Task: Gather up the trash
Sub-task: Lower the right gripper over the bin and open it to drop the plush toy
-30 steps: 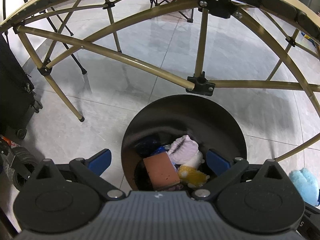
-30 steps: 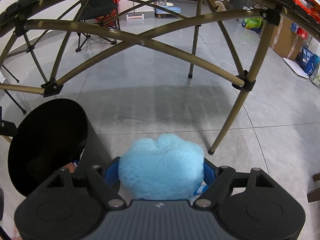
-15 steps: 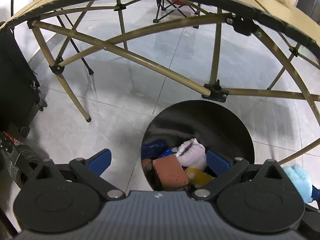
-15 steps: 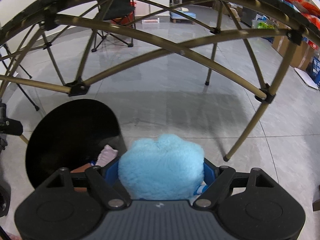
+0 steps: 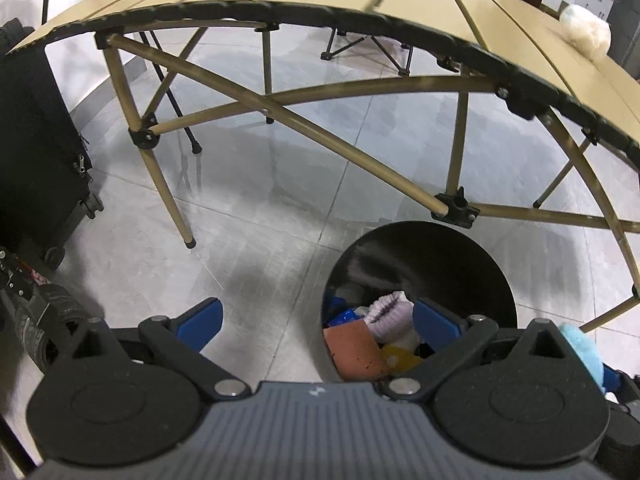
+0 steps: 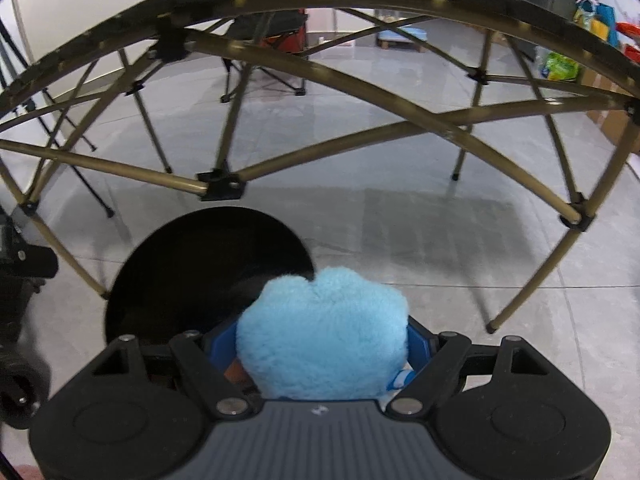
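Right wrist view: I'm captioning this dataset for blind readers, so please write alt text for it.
The right tool grips a fluffy light-blue plush between its blue pads, partly over the mouth of a round black bin on a grey tiled floor. Behind stand the crossed tan legs of a folding table.

Both wrist cams look steeply down, close above the black bin [image 5: 420,264] by the folding table [image 5: 360,0]. Left cam sits left of the bin, right cam nearer over its rim [image 6: 208,216]. Shared: bin, table legs, floor.
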`<control>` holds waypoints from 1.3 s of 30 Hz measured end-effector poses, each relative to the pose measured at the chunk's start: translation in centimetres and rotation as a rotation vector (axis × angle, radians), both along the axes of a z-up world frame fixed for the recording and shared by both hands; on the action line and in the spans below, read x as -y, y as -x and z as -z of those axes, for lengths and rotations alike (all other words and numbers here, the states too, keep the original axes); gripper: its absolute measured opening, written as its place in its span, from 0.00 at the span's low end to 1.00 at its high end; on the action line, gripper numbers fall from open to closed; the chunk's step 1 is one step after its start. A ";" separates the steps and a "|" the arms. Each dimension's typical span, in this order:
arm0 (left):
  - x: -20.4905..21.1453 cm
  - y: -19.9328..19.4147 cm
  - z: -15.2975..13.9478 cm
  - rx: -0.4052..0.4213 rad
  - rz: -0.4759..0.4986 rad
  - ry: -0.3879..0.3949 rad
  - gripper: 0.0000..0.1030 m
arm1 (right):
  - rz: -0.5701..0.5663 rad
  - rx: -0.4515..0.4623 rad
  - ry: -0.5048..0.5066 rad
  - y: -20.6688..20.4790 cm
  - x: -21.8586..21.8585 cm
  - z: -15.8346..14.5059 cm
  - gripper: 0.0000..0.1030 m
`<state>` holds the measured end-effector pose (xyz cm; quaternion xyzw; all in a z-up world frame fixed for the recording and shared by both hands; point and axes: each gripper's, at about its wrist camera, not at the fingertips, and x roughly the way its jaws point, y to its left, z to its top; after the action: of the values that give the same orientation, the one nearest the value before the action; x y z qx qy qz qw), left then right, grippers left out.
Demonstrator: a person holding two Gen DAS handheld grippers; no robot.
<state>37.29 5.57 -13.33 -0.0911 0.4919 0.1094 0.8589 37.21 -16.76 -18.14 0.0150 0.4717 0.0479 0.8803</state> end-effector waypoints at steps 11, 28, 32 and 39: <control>-3.8 1.5 -1.2 0.027 -0.061 0.027 1.00 | -0.085 -0.040 0.019 -2.6 -4.6 -0.7 0.78; -6.5 2.0 -0.4 0.003 -0.112 0.020 1.00 | -0.177 -0.119 0.048 -6.3 -9.0 -0.7 0.78; -6.8 1.9 -0.1 -0.005 -0.123 0.014 1.00 | -0.166 -0.149 0.018 -7.0 -9.1 0.4 0.78; -7.0 1.8 0.1 -0.013 -0.130 0.007 1.00 | -0.160 -0.162 0.018 -7.5 -9.3 1.3 0.78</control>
<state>35.47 12.54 -13.43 -0.1252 0.4910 0.1639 0.8464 44.72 -7.47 -19.48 -0.0269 0.5415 0.1125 0.8327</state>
